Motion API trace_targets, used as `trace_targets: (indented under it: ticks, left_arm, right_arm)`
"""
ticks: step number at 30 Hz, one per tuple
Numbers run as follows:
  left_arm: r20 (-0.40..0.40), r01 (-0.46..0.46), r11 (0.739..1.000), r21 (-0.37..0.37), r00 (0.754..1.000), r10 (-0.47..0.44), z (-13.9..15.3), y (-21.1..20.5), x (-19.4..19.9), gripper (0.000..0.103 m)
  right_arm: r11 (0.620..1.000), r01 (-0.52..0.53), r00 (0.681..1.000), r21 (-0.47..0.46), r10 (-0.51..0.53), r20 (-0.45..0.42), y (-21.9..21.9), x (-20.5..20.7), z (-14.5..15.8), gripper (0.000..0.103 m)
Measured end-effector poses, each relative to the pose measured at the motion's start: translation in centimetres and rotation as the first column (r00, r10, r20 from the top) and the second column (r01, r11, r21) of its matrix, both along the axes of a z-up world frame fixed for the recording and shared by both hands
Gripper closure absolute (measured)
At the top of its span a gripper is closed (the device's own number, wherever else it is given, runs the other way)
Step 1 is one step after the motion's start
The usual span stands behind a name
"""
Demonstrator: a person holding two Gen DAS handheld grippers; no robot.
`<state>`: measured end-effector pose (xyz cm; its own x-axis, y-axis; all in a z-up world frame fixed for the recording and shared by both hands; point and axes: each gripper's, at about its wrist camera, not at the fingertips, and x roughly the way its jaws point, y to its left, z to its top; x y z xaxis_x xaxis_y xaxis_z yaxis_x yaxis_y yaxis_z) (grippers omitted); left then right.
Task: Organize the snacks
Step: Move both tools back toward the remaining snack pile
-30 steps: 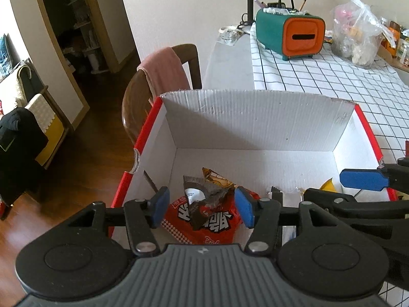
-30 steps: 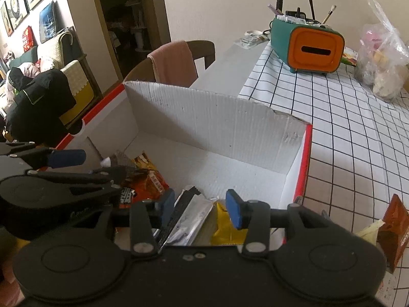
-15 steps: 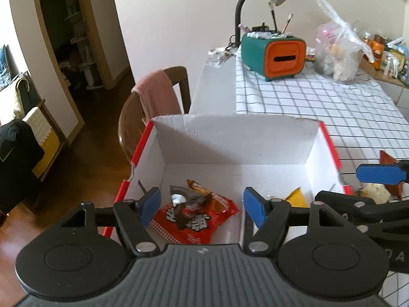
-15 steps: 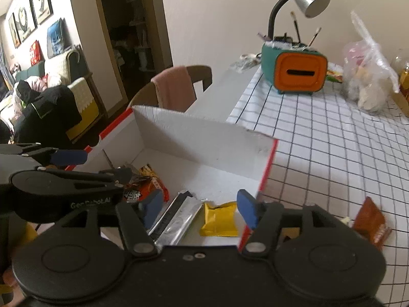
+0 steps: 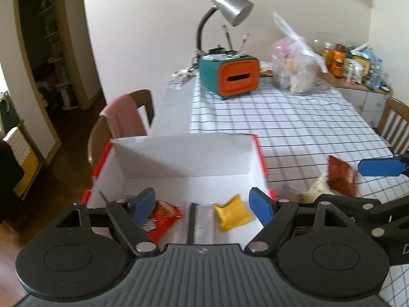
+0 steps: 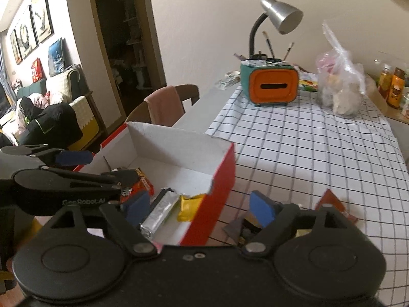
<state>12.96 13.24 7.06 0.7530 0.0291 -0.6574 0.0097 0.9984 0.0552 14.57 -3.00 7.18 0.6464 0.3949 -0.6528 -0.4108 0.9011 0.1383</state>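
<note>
A red-and-white cardboard box point(image 5: 184, 151) point(image 6: 222, 168) stands at the table's near left corner. Inside lie a red snack pack point(image 5: 163, 217) point(image 6: 140, 184), a silver bar point(image 5: 202, 220) point(image 6: 158, 212) and a yellow packet point(image 5: 234, 212) point(image 6: 188, 206). On the checked cloth to its right lie a brown-red packet point(image 5: 341, 176) point(image 6: 332, 202), a pale yellow snack point(image 5: 319, 188) and a dark wrapper point(image 6: 237, 226). My left gripper point(image 5: 203, 206) is open and empty above the box's near side. My right gripper point(image 6: 198, 206) is open and empty over the box's right wall.
A teal-and-orange organiser point(image 5: 228, 76) point(image 6: 268, 85), a desk lamp point(image 5: 230, 7) and a clear plastic bag point(image 5: 294, 61) point(image 6: 340, 84) stand at the table's far end. A chair with a pink cloth point(image 5: 122, 120) stands left of the table. Bottles point(image 5: 340, 61) sit far right.
Both grippers have pulled back and risen away from the box and their fingers have spread wider. The right gripper has swung right, toward the loose snacks on the cloth.
</note>
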Motion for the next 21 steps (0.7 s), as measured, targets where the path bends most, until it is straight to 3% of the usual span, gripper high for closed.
trace_targets:
  ticks: [6, 8, 21]
  left_arm:
    - [0.004, 0.057, 0.998, -0.007, 0.998, -0.057, -0.3, -3.6, -0.6, 0.022]
    - [0.007, 0.078, 0.997, -0.011, 0.997, -0.078, -0.5, -4.7, -0.8, 0.016]
    - [-0.022, 0.114, 0.989, -0.098, 0.993, -0.116, -3.5, -11.6, 0.0, 0.016]
  right_arm:
    - [0.999, 0.053, 0.999, 0.004, -0.053, 0.006, -4.3, -0.7, -0.2, 0.003]
    - [0.998, 0.069, 0.998, 0.003, -0.069, -0.001, -5.9, -0.8, -0.5, 0.003]
    - [0.985, 0.172, 0.984, -0.002, -0.172, -0.047, -15.3, -1.6, -3.6, 0.002]
